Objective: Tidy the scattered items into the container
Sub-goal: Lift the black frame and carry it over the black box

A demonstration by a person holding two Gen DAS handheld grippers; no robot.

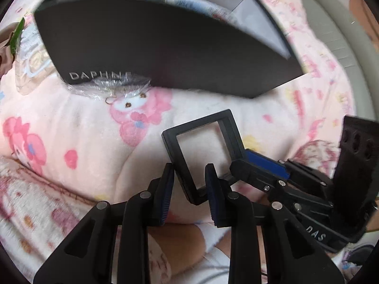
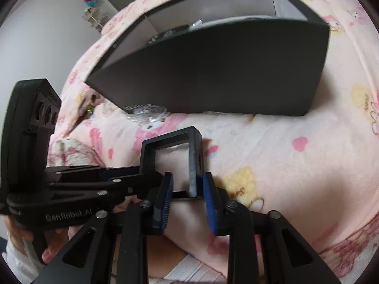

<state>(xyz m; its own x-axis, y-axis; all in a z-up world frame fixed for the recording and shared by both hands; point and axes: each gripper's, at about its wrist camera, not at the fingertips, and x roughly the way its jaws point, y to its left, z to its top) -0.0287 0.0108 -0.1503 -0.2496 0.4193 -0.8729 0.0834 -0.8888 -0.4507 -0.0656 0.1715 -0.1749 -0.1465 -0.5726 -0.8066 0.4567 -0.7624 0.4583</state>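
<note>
Right wrist: both grippers [image 2: 187,196] [image 1: 190,184] pinch the black square frame [image 2: 170,158].

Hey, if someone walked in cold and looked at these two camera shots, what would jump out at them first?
First, the black square frame, held above the pink cartoon-print blanket by both grippers at once: the left gripper clamps one edge, the right gripper another. Next, the big dark box marked DAPHNE just beyond it, open on top with a few items already inside.
</note>
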